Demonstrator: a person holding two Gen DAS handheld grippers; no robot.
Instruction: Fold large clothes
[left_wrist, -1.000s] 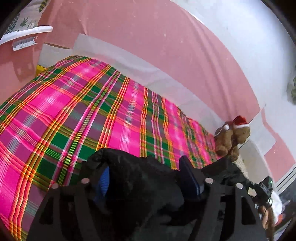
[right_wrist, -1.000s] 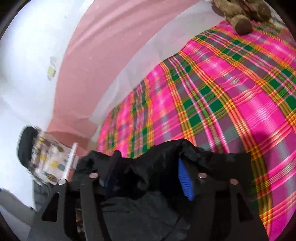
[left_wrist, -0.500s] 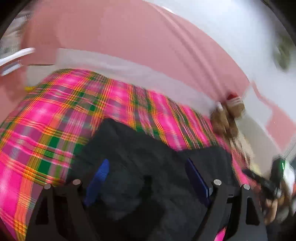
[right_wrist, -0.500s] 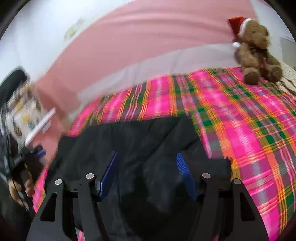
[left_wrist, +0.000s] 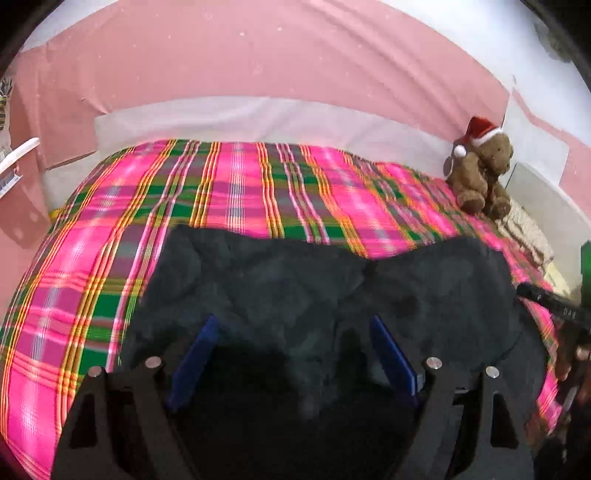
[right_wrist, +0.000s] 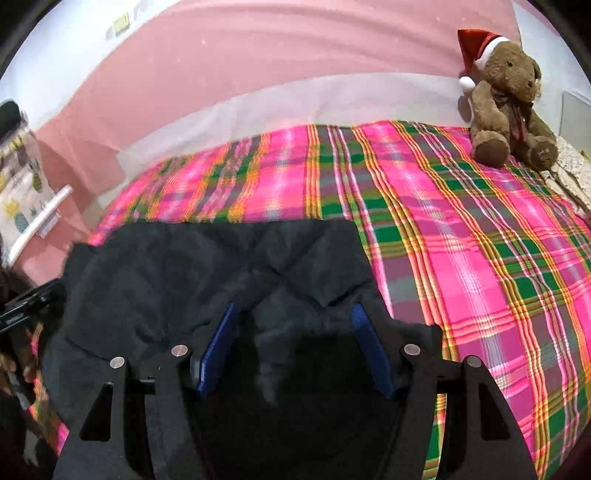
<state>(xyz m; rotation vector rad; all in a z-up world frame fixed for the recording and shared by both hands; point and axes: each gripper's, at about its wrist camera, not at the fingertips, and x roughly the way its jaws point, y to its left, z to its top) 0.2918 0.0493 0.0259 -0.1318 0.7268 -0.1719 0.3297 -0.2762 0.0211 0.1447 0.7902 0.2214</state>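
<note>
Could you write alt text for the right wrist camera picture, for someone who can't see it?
A black garment lies spread on a pink plaid bedspread, with the right gripper, blue-padded fingers apart, just above it. A brown teddy bear in a Santa hat sits at the bed's far right corner.

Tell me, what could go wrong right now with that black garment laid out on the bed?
Both the left gripper and the right gripper have their fingers spread with the black garment between them, so neither grips it; its near part could perhaps slide off the plaid bedspread. The cloth looks wrinkled, so folding now may trap creases. The teddy bear sits at the far corner; a wide fling could knock it.
</note>
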